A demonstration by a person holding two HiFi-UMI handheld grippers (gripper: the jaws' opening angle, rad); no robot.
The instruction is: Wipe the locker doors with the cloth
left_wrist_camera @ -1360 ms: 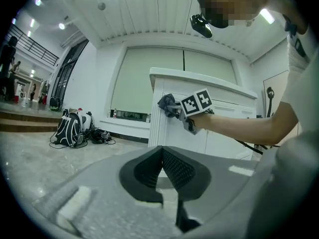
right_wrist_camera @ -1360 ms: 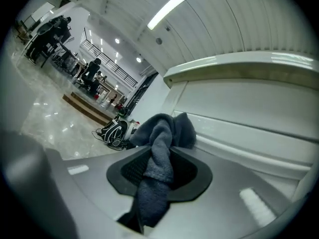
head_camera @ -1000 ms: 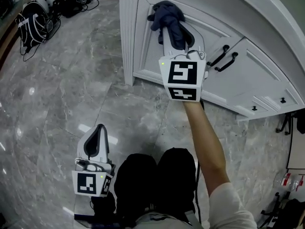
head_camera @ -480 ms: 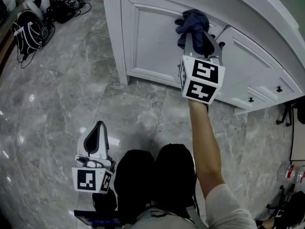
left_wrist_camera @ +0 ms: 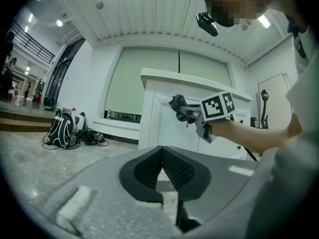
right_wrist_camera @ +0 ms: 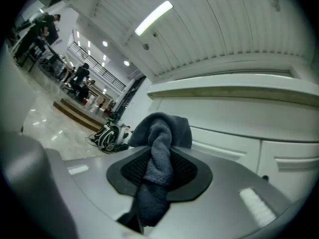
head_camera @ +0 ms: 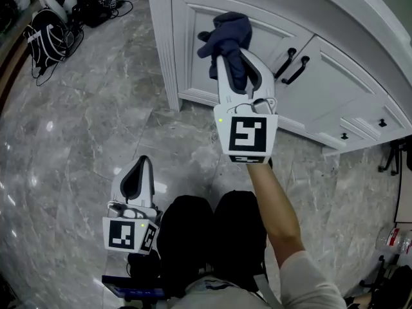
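A dark blue cloth (head_camera: 226, 36) is bunched against the left white locker door (head_camera: 206, 63). My right gripper (head_camera: 232, 60) is shut on the cloth, which runs down between its jaws; in the right gripper view the cloth (right_wrist_camera: 158, 148) fills the gap between the black pads. My left gripper (head_camera: 135, 184) hangs low by the person's left leg, away from the lockers, its pads together with nothing between them. From the left gripper view the right gripper (left_wrist_camera: 199, 116) and cloth (left_wrist_camera: 178, 105) show against the white locker (left_wrist_camera: 159, 118).
The neighbouring doors carry two black handles (head_camera: 291, 66). Bags and cables (head_camera: 51, 24) lie on the grey marble floor (head_camera: 84, 127) at the far left. The person's dark trousers (head_camera: 206, 237) fill the bottom centre. A black stand (head_camera: 389, 159) sits at the right edge.
My right gripper has swept the cloth leftward along the door from near the handles, back over the left door panel. The left gripper has stayed put.
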